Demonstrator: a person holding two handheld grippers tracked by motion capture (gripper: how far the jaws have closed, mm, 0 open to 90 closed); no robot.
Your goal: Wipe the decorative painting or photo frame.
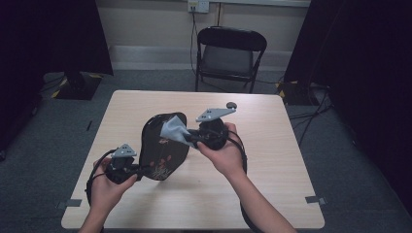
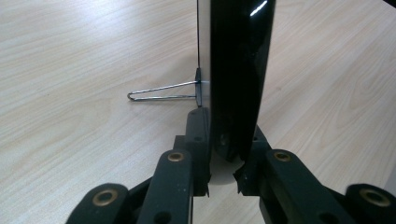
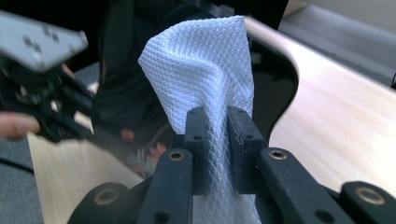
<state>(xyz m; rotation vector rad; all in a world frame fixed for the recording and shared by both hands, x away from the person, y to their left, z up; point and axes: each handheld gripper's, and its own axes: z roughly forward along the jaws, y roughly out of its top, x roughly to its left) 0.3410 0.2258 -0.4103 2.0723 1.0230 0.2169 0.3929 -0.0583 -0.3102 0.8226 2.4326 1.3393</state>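
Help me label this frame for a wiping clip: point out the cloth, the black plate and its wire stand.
cloth [image 3: 205,70], right gripper view, on the raised fold above the claw.
black plate [image 1: 158,145], high view, on its patterned face.
wire stand [image 2: 161,91], left gripper view, on the bent wire loop.

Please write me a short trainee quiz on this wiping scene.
1. True or false: the left gripper is shut on the edge of the black plate.
2. What does the right gripper hold? A) sponge B) cloth C) brush
3. Fill in: a wire ___ sticks out from the plate's back, low over the table.

Key: 1 true. 2 B, the pale cloth, pressed near the plate's top. 3 stand.
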